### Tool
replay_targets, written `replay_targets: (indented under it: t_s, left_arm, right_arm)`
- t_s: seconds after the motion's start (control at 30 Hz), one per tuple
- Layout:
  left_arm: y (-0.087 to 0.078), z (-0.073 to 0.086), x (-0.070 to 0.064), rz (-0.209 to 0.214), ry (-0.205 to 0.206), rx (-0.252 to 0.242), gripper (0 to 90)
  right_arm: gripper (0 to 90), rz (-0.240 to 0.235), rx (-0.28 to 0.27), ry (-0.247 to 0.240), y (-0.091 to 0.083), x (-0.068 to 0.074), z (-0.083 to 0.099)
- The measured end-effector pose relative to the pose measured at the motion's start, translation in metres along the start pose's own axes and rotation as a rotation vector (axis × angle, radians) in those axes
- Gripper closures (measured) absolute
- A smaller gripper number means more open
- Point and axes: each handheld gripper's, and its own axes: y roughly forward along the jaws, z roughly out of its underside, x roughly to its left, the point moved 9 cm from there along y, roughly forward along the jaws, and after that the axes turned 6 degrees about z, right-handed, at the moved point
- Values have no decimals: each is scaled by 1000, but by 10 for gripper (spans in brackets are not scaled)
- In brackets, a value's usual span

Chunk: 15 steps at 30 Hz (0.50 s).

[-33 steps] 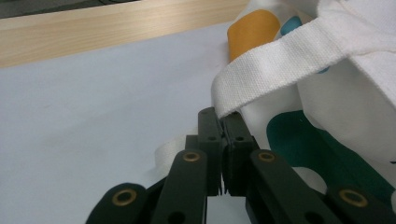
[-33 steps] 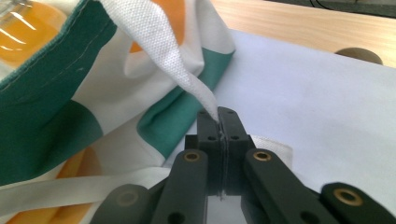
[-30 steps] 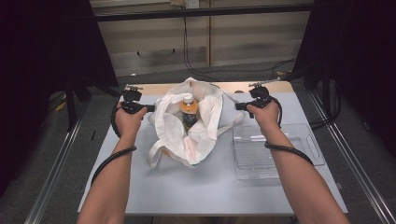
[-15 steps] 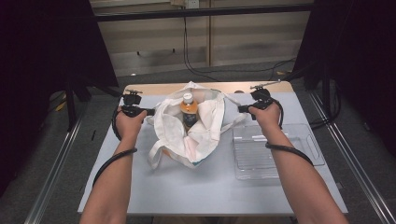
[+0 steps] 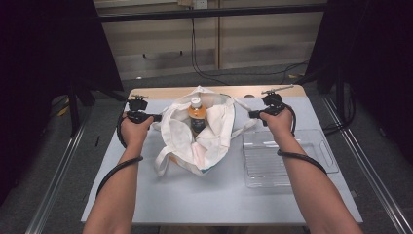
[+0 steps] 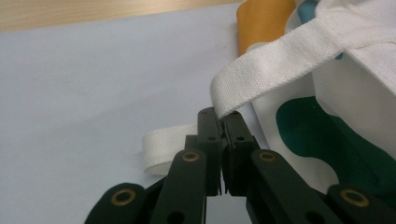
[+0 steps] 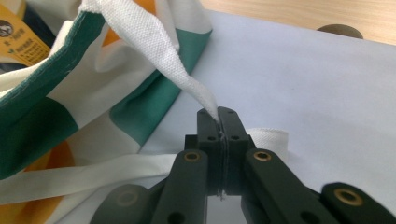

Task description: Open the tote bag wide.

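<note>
Barely any motion since the earlier frames: both hands keep their spots at the two sides of the tote bag (image 5: 197,139), maybe a hair wider, and the bag mouth stays spread open. Left gripper (image 5: 157,117) sits at the bag's left edge in the high view; in the left gripper view its jaws are pressed together, pinching the bag's left strap (image 6: 275,70), with a loose loop of strap lying on the table just beside the jaws. Right gripper (image 5: 252,115) is at the bag's right edge; in the right gripper view its jaws are clamped tight on a twisted bit of white bag fabric (image 7: 187,79) that runs up from the jaw tips to the bag rim. Bag is white with green and orange patches, lying on the grey table (image 5: 146,195), centre and toward the far side. Inside the open bag stands a bottle (image 5: 197,117), orange liquid, white cap, dark label, roughly upright. Clear plastic tray (image 5: 311,168) lies on the table to the right of the bag, partly under the person's right forearm, apart from the bag. Cables loop from each gripper along the forearms.
</note>
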Motion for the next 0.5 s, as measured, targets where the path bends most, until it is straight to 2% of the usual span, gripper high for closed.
replay_targets:
  t_s: [0.03, 0.13, 0.2, 0.4, 0.43, 0.5]
  left_arm:
    - [-1, -2, -2, 8, 15, 3, 822]
    - [-6, -4, -3, 3, 13, -5, 791]
    - [-7, -5, -3, -3, 16, -5, 723]
    - [-14, -6, -7, 0, 19, -15, 638]
    - [-16, -8, -8, 6, 9, -29, 621]
    - [-18, -7, -8, 8, 18, -21, 592]
  right_arm:
    - [878, -2, -9, -3, -1, 3, -2]
    - [845, -2, -9, -7, -2, 6, -5]
    - [806, -5, -13, -13, -3, 9, -7]
    - [737, 15, -14, -31, -8, 15, -11]
    - [718, 23, -15, -34, -9, 15, -12]
    - [701, 23, -22, -34, -11, 18, -15]
